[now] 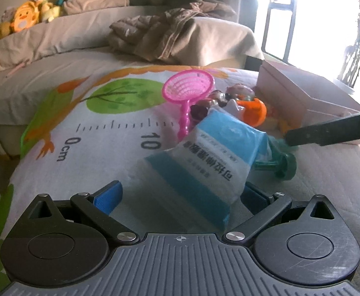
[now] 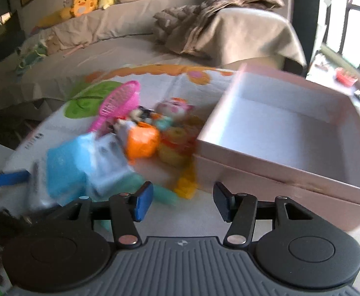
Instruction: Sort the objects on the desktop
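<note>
Left wrist view: left gripper point(image 1: 180, 194) seen with jaws spread wide; a blue-and-white packet point(image 1: 204, 162) lies between them, tilted, one end propped on the toy pile. No pinch is visible, so the packet is judged framed but not yet grasped. Behind it a pink net point(image 1: 188, 87), an orange toy point(image 1: 254, 112) and a green toy point(image 1: 282, 166) are heaped on the printed mat point(image 1: 101, 133) covering the surface. A dark finger of the other gripper is noted at right, near the green toy. The pink box point(image 1: 303, 91) stands just beyond the pile.

Right wrist view, blurred: right gripper point(image 2: 183, 203) seen with jaws parted, nothing between them, pointed at the gap between pile and box. The box point(image 2: 278, 172) is open and bare inside, likely the sorting destination. The packet point(image 2: 81, 170) is at left, beside the pile.
</note>
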The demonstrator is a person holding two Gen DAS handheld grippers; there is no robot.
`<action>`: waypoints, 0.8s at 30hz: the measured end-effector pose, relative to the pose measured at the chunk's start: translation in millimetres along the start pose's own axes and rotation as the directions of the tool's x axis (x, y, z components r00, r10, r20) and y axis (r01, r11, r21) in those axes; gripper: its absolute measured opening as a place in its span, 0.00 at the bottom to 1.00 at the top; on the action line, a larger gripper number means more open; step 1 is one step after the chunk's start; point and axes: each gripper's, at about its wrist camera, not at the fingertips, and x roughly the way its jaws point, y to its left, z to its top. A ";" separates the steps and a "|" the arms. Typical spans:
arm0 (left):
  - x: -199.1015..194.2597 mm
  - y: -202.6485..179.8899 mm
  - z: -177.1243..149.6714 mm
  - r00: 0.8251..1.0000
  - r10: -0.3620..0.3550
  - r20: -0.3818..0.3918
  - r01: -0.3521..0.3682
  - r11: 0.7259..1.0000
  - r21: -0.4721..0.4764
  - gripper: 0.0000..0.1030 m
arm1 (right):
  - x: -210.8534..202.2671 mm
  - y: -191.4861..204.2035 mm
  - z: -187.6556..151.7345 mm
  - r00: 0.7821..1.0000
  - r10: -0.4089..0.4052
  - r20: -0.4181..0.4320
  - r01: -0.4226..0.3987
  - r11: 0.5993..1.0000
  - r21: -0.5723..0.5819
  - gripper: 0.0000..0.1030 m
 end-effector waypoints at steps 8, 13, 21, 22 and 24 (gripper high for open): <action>-2.7 1.9 -1.0 1.000 0.001 0.007 -0.001 1.000 0.004 1.00 | 10.9 29.8 -2.4 0.999 0.049 -0.013 -0.049 0.998 -0.029 0.50; -3.7 -7.6 4.3 1.000 0.003 0.024 -0.004 0.998 0.058 1.00 | 0.8 21.4 -13.4 0.998 0.009 -0.061 -0.011 0.999 -0.032 0.24; 17.6 -31.7 22.4 1.000 0.028 0.013 -0.030 0.986 0.167 1.00 | -33.4 -16.5 -44.9 0.995 -0.087 -0.040 0.089 0.995 0.050 0.24; 19.6 -34.1 23.2 1.000 0.027 0.011 -0.029 0.985 0.172 1.00 | -36.6 -21.5 -45.9 0.995 -0.095 -0.034 0.097 0.993 0.066 0.24; 21.1 -36.1 23.6 1.000 0.012 0.006 -0.013 0.986 0.168 1.00 | -43.2 -30.9 -48.7 0.993 -0.114 -0.021 0.116 0.989 0.094 0.27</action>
